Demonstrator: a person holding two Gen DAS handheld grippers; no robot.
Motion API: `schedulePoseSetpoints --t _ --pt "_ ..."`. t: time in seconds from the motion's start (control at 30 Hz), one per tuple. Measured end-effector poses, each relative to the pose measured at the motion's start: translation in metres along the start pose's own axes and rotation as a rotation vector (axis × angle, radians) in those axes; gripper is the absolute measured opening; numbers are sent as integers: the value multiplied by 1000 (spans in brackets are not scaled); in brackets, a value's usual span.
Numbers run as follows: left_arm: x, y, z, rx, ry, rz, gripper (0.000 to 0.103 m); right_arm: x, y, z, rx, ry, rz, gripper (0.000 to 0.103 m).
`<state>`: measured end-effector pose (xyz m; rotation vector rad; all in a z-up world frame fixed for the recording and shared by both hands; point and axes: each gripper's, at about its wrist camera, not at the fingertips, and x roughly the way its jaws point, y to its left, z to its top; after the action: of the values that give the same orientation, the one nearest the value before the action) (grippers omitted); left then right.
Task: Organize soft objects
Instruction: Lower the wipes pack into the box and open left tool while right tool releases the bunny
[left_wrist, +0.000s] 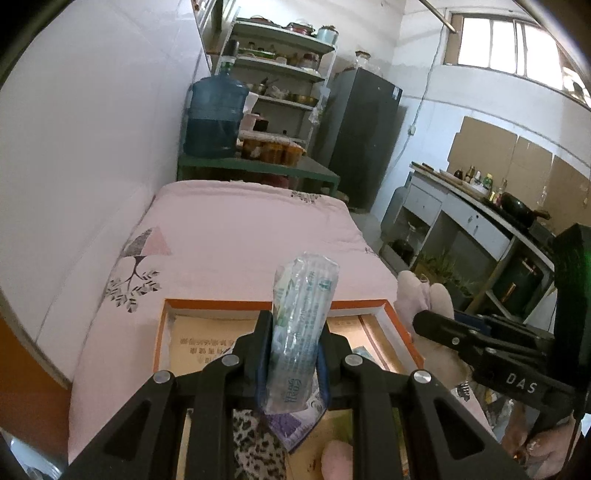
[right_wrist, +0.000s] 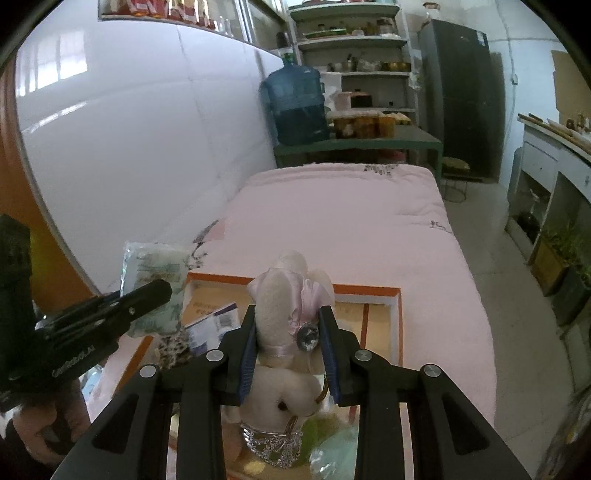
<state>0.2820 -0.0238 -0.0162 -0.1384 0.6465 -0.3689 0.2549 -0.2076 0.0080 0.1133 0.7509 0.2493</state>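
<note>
My left gripper (left_wrist: 295, 325) is shut on a clear plastic tissue pack (left_wrist: 301, 325), held upright over an orange-rimmed cardboard box (left_wrist: 258, 305) on the pink bed. The pack also shows in the right wrist view (right_wrist: 155, 284), at the left. My right gripper (right_wrist: 288, 325) is shut on a cream plush rabbit (right_wrist: 284, 369) with pink ears and a rhinestone collar, held over the same box (right_wrist: 369, 291). The rabbit's ears show at the right in the left wrist view (left_wrist: 424, 295). A leopard-print cloth (left_wrist: 255, 443) and a purple-white packet (right_wrist: 214, 325) lie in the box.
A pink quilted bed (right_wrist: 351, 221) runs along a white wall. Beyond it a green table (left_wrist: 258, 166) bears a blue water jug (left_wrist: 216, 114) and jars. Shelves (left_wrist: 284, 66), a grey fridge (left_wrist: 362, 136) and a kitchen counter (left_wrist: 480, 214) stand behind and right.
</note>
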Motion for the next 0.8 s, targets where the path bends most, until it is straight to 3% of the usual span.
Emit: schedulePoseSetpoints --t 0.4,0.8 --pt "65 -4 4 -9 110 23 22 63 -19 0 -27 102 -96 32" --pt "99 -2 -8 -15 190 36 22 92 -33 -7 -6 146 -106 32"
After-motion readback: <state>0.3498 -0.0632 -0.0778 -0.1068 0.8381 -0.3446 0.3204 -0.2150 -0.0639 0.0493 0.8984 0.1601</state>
